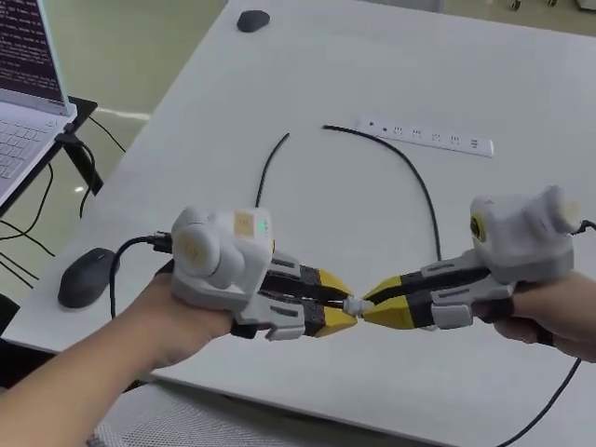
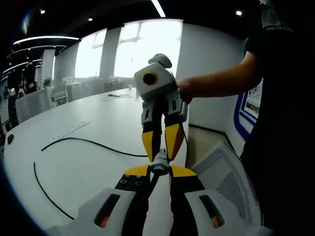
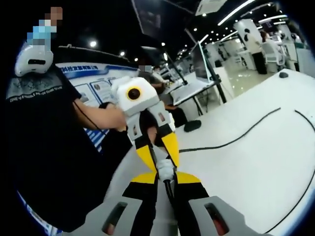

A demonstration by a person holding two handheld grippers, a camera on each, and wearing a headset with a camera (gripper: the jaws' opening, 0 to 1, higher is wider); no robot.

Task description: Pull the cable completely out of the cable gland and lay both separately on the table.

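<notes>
**Grippers tip to tip at the cable gland, above the near table edge**

I'm working over a wide white table (image 1: 372, 74) in a bright open office. My count is two grippers, one gland, two mice, one laptop, one power strip and one chair.

The left gripper (image 1: 343, 303) has its yellow fingers pressed in on the small pale cable gland (image 1: 354, 304), which is held in the air just above the near edge of the table. The right gripper (image 1: 371, 305) faces it nose to nose. Its fingers are drawn together on the black cable (image 3: 170, 189) where it leaves the gland.

Two more black runs lie on the tabletop. One is a short cable (image 1: 270, 168). The other is a long cable (image 1: 410, 177) that curves toward the right gripper and passes behind it. I cannot tell whether the long one is the same cable that enters the gland.

The head view gives me the laptop (image 1: 23, 93) at the far left, the power strip (image 1: 424, 137), a mouse (image 1: 253, 19) at the far end and a second mouse (image 1: 88, 277) near the left edge. The left gripper view adds tall windows (image 2: 138, 49) and a white mesh chair (image 2: 221, 177). The right gripper view looks the other way, along rows of ceiling lights (image 3: 231, 12) and desks.
</notes>
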